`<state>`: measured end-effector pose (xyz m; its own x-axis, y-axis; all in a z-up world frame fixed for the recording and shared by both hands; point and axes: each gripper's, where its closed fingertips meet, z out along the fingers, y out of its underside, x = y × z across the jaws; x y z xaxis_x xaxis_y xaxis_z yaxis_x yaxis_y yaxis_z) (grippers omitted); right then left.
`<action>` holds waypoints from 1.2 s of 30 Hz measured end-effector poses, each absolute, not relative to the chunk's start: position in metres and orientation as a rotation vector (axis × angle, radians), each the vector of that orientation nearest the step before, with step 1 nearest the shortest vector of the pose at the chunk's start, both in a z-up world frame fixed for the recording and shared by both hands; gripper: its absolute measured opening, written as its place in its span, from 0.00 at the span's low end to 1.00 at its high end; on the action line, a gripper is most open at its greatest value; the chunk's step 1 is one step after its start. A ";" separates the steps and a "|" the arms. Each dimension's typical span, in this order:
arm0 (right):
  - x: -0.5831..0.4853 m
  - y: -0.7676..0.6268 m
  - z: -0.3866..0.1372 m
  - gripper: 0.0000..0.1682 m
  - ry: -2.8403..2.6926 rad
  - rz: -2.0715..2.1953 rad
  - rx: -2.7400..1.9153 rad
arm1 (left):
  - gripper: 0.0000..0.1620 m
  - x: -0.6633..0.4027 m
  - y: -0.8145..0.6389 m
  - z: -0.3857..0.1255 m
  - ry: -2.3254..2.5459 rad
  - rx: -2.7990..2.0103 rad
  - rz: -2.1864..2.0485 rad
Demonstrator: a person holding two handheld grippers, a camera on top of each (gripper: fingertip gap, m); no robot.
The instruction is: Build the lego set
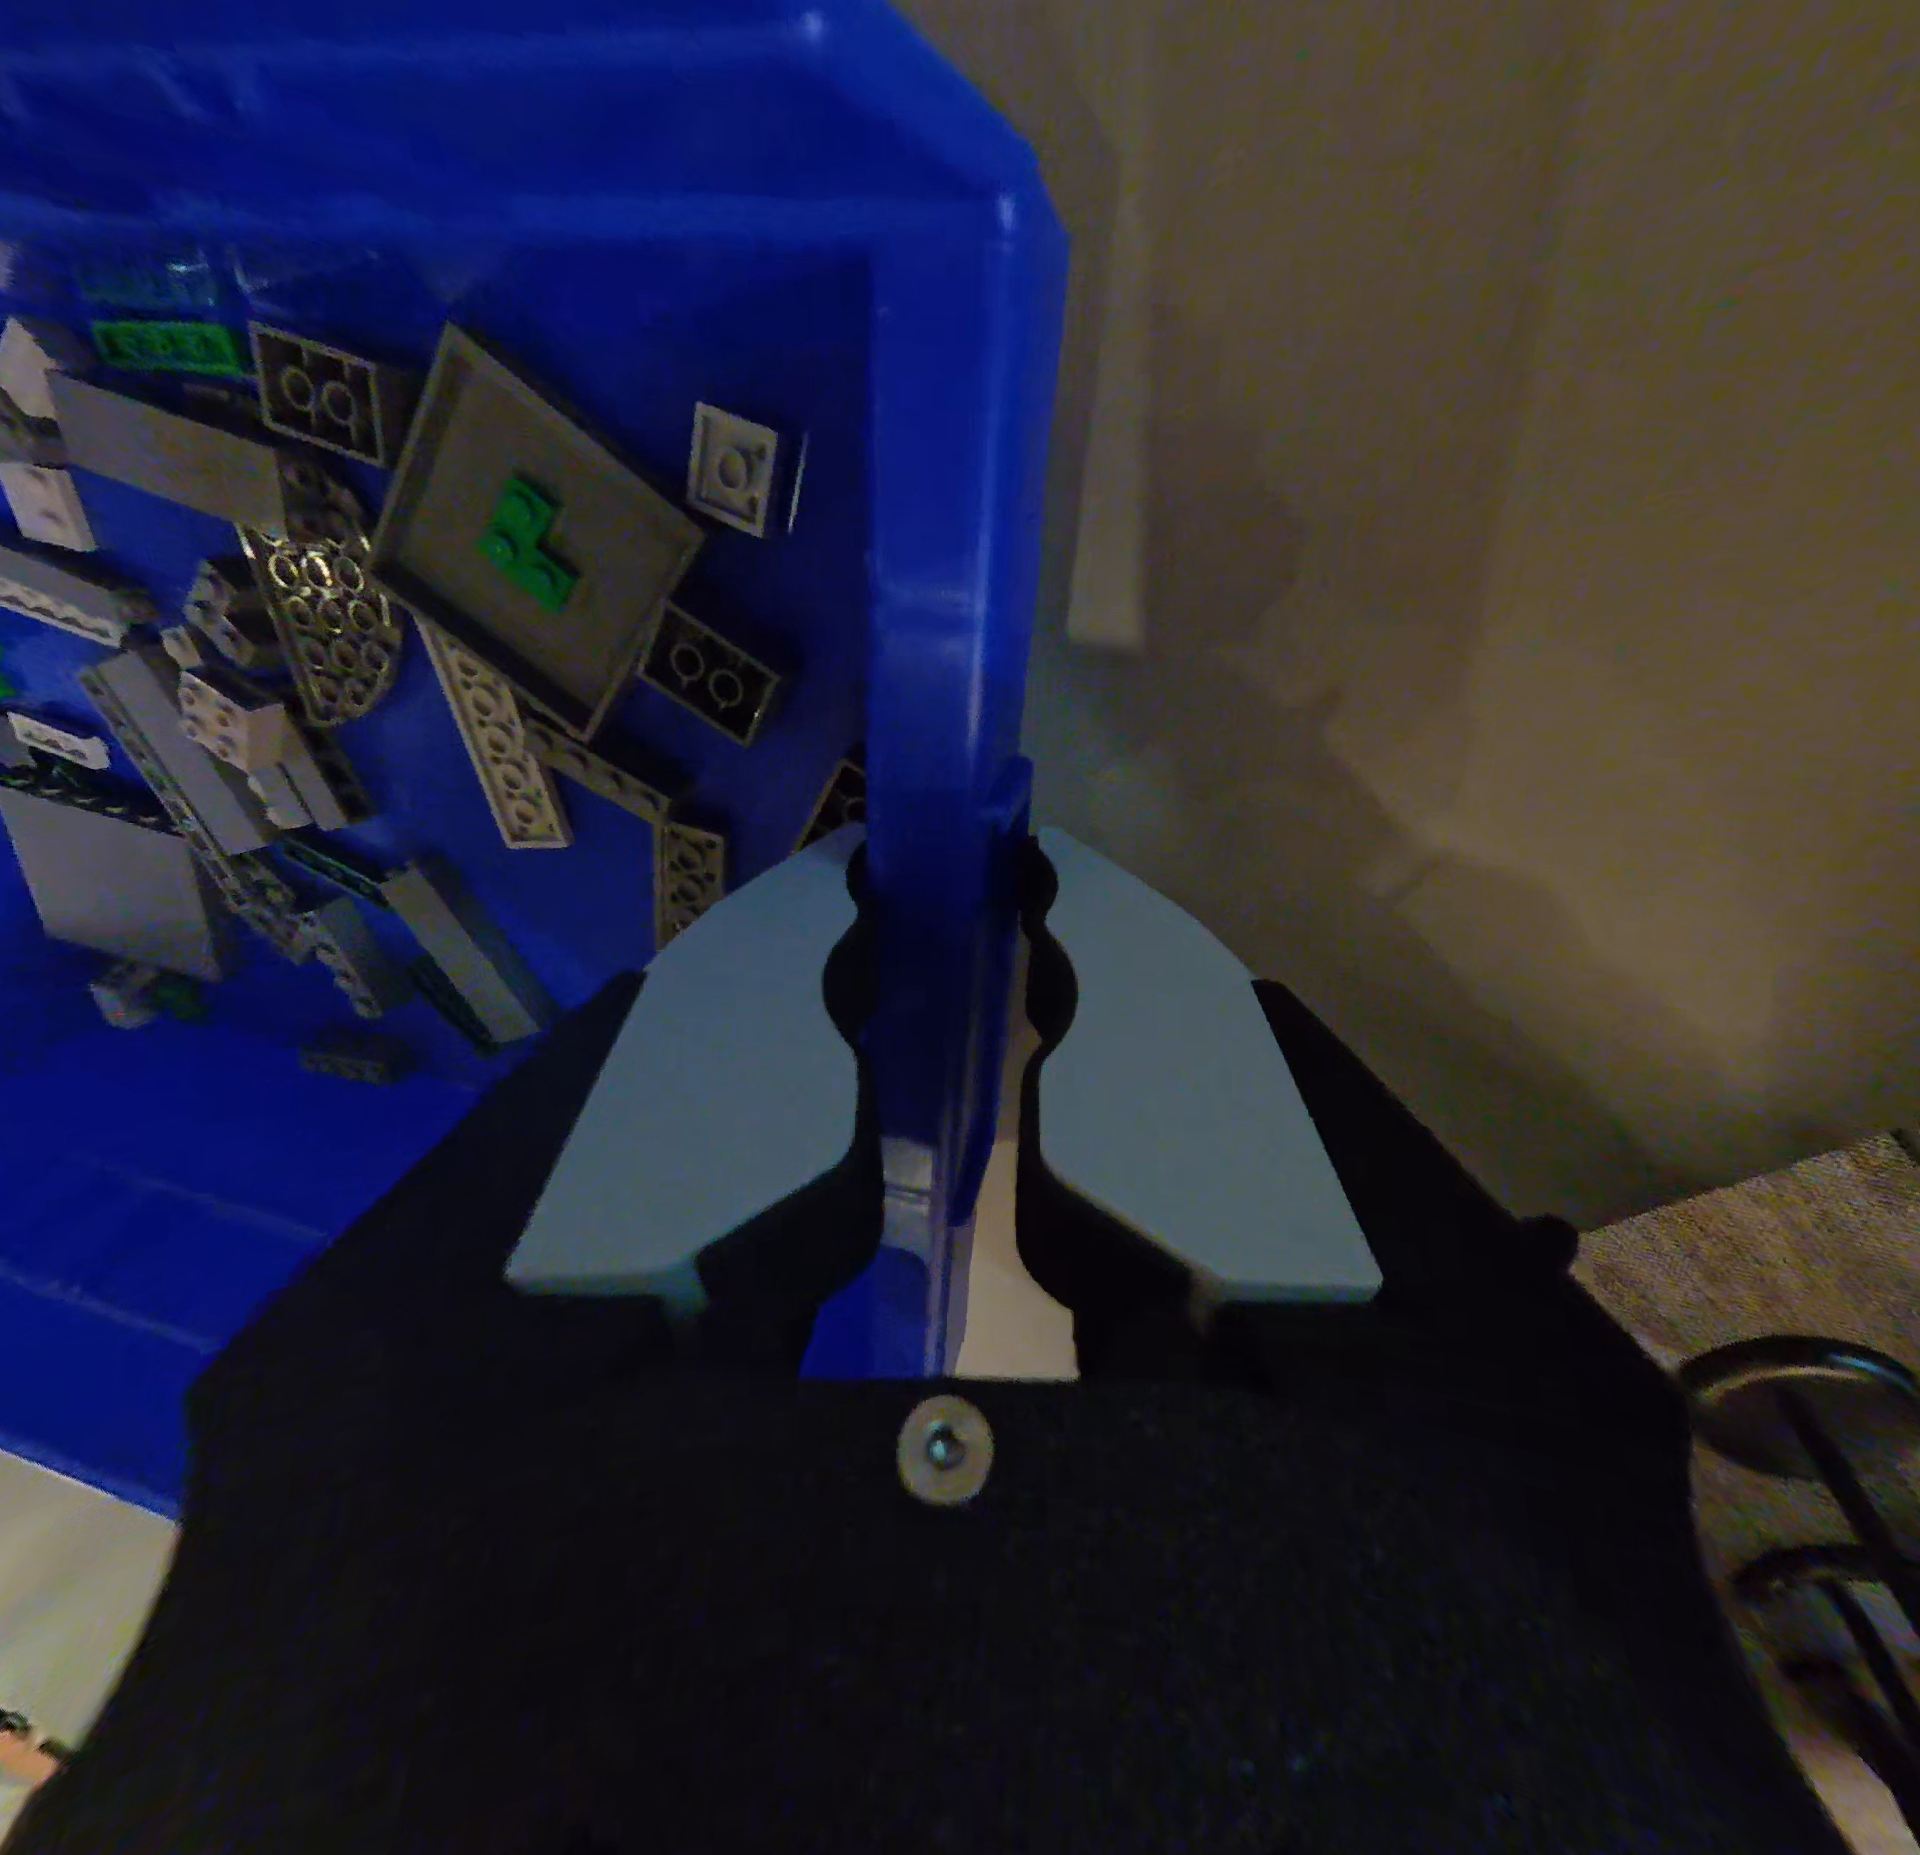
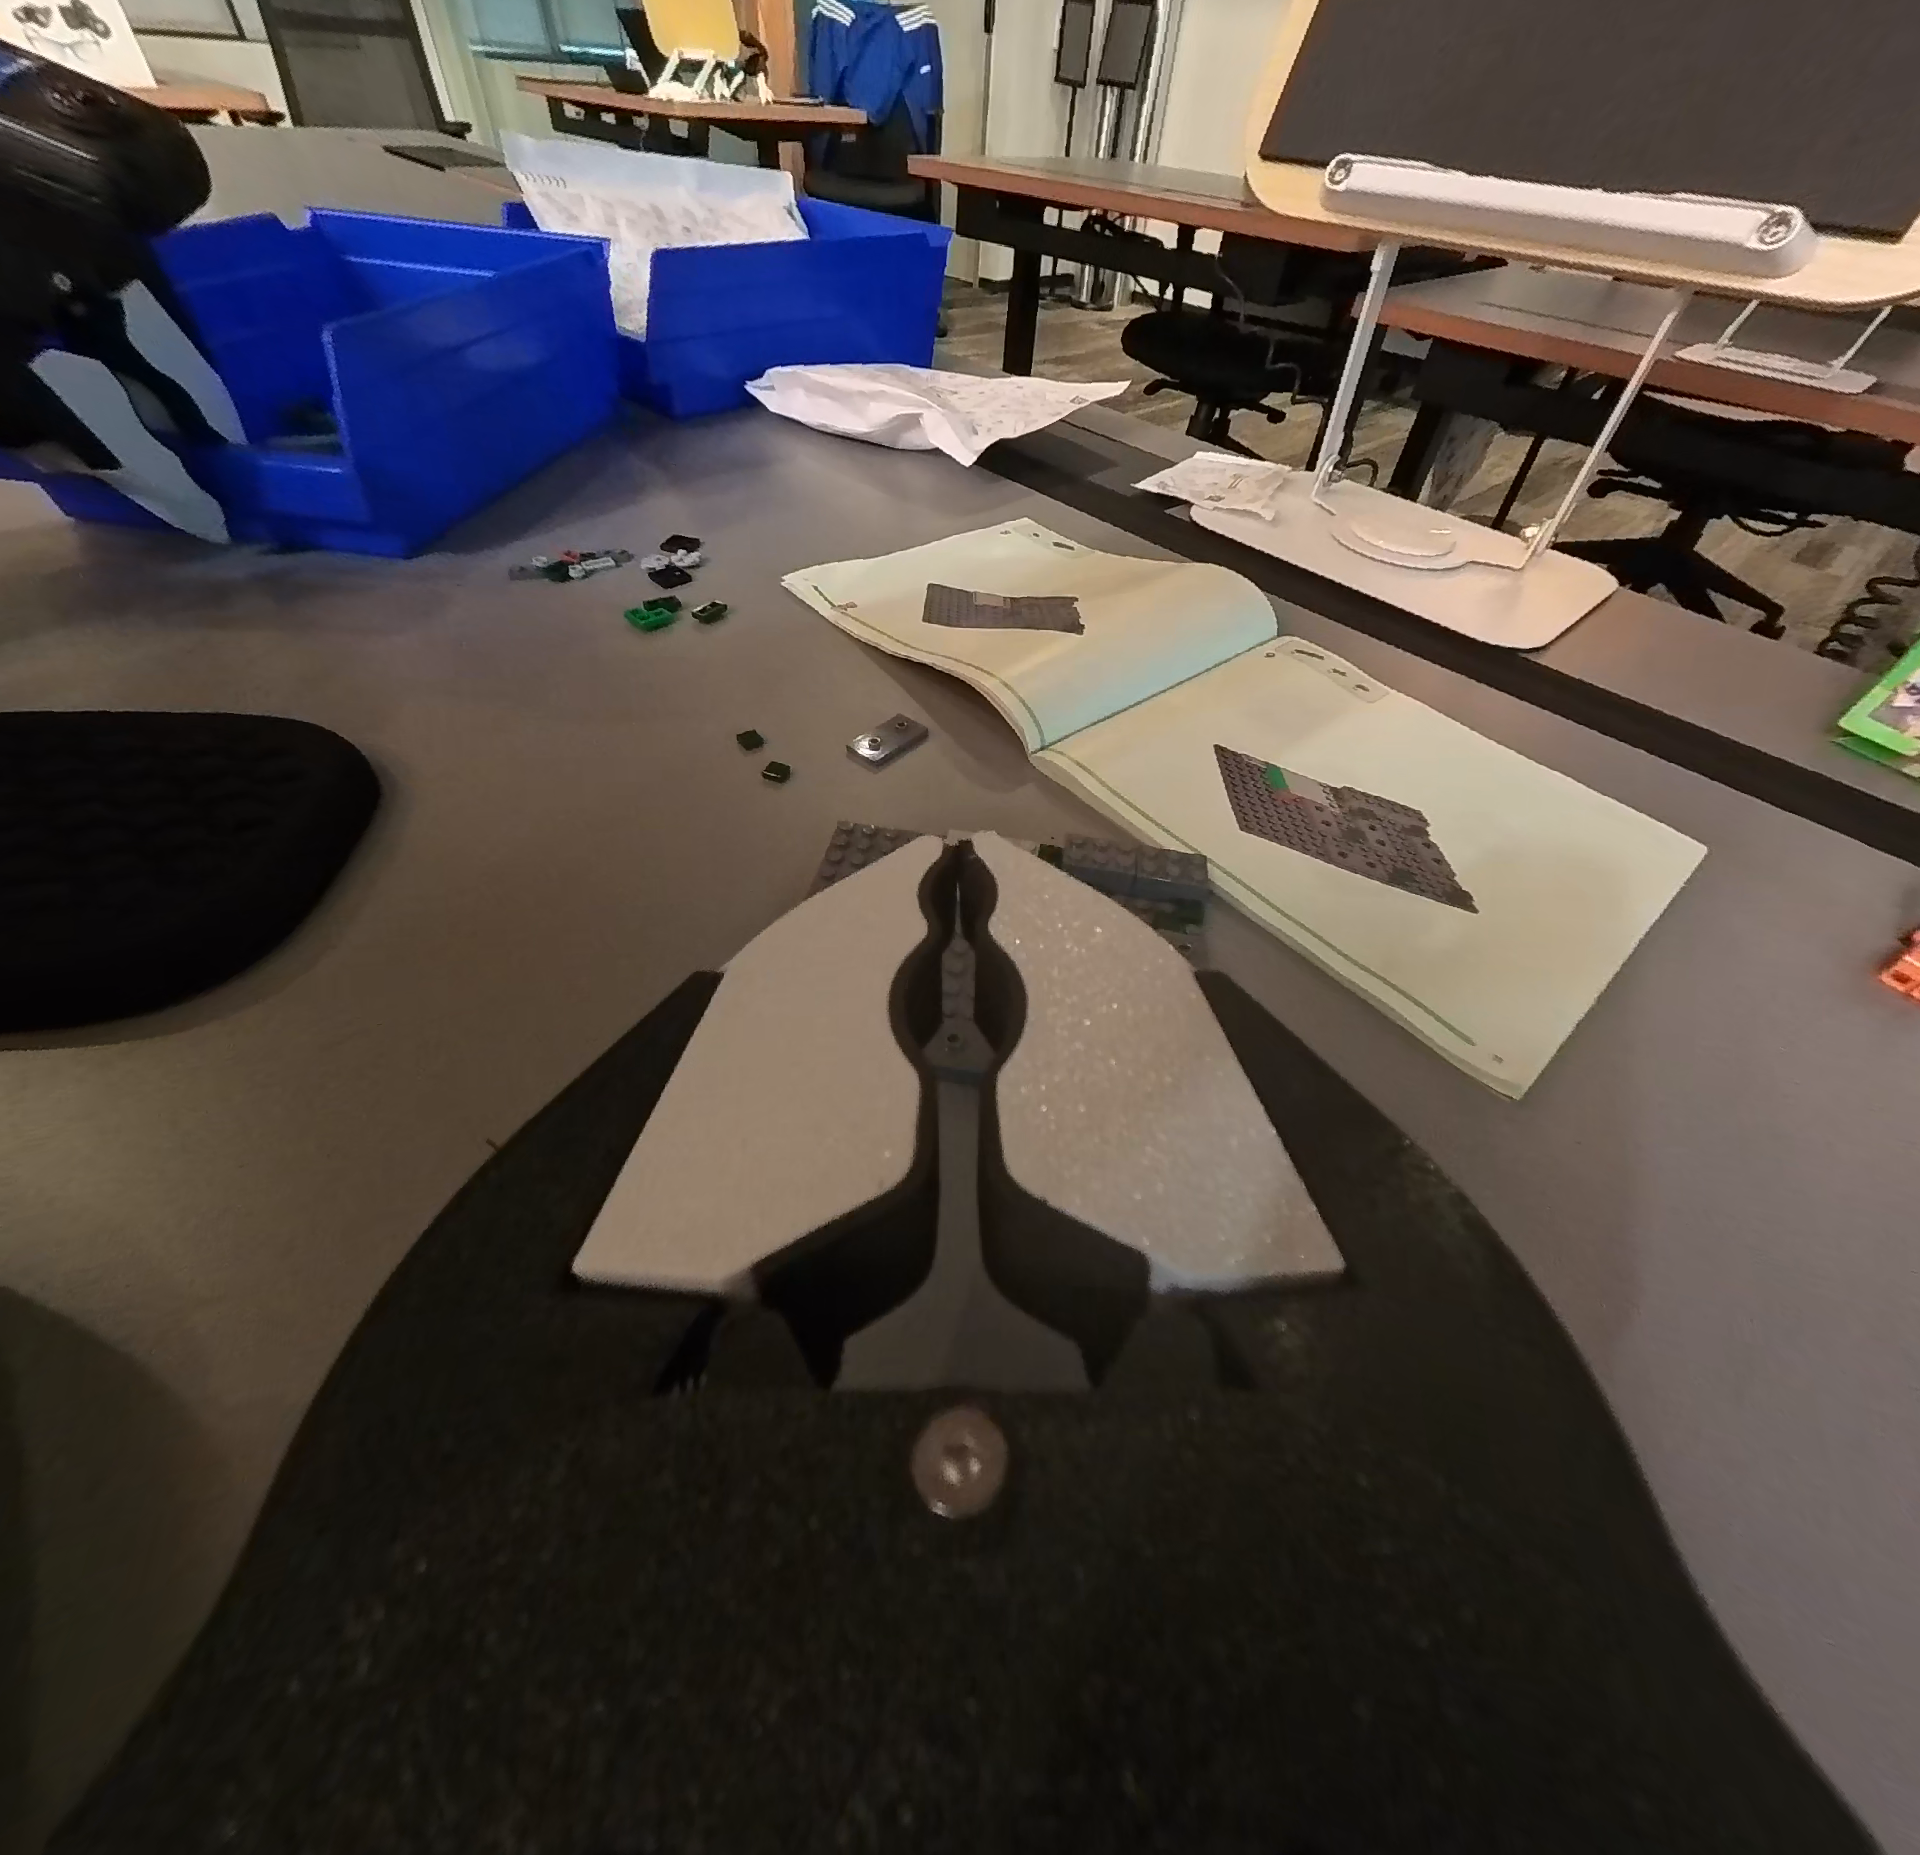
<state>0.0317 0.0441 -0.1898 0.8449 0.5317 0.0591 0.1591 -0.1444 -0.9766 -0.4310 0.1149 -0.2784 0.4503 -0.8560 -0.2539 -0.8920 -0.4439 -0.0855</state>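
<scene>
Both tongs are busy: the left tongs (image 1: pixel 940 870) pinch the blue bin (image 1: pixel 966 455) wall above loose lego pieces (image 1: pixel 343 621), so tilt gently, while the right tongs (image 2: pixel 961 855), nearly closed, steady the grey baseplate (image 2: pixel 1132 870) on the desk (image 2: pixel 468 870).

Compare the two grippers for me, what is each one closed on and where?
The left gripper clamps the wall of the blue bin holding loose bricks; the right gripper pinches the dark grey lego plate lying on the table. The left is at the bin's rim, the right low over the tabletop. Both have pale pads on black bodies.
</scene>
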 end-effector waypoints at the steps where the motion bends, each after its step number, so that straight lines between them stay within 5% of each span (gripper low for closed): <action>1: 0.032 0.044 -0.189 0.00 -0.538 0.352 -1.707 | 0.16 -0.431 0.115 -0.277 1.505 -2.500 0.257; 8: 0.031 0.042 -0.187 0.00 -0.542 0.353 -1.693 | 0.23 -0.393 0.111 -0.219 1.280 -2.322 0.125; 15: 0.030 0.039 -0.180 0.00 -0.546 0.343 -1.664 | 0.01 -0.297 0.102 -0.167 1.165 -1.960 -0.052; 36: 0.049 0.107 -0.146 0.00 -0.563 0.269 -1.734 | 0.00 -0.100 0.214 -0.145 0.691 -1.755 -0.699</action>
